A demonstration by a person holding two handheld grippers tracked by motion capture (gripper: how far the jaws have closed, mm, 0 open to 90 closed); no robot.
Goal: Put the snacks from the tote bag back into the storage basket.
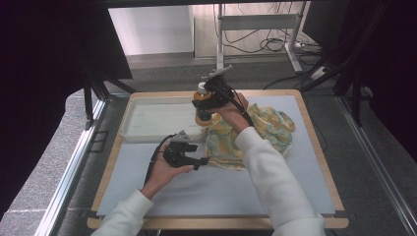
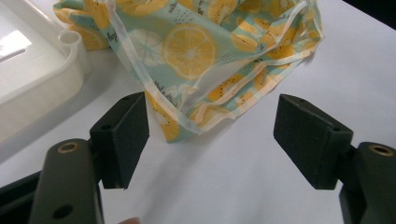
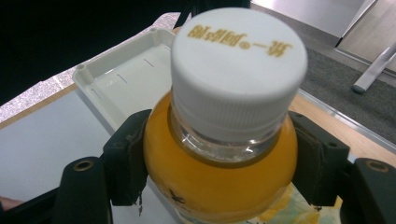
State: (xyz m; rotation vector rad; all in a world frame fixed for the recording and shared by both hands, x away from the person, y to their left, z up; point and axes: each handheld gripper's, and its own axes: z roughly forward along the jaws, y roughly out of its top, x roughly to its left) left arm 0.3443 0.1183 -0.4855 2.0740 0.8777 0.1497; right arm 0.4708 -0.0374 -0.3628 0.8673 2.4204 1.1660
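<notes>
Right gripper view shows our right claw (image 3: 219,163) clamped on the bottle (image 3: 219,154) shoulder at frame centre: full, heavy, smooth, so we grip below the cap. Left claw (image 2: 210,140) stands wide before the soft bag (image 2: 196,51).

Left gripper (image 1: 200,162) jaws apart, right gripper (image 1: 202,106) jaws clamped

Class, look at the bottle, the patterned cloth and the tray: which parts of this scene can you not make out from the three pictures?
- Bottle: its lower half is cut off by the bottom edge in the right gripper view; in the high view the right gripper and hand cover it.
- Cloth: cut off by the top edge in the left gripper view; what lies under it is hidden.
- Tray: its inside markings are too small.
</notes>
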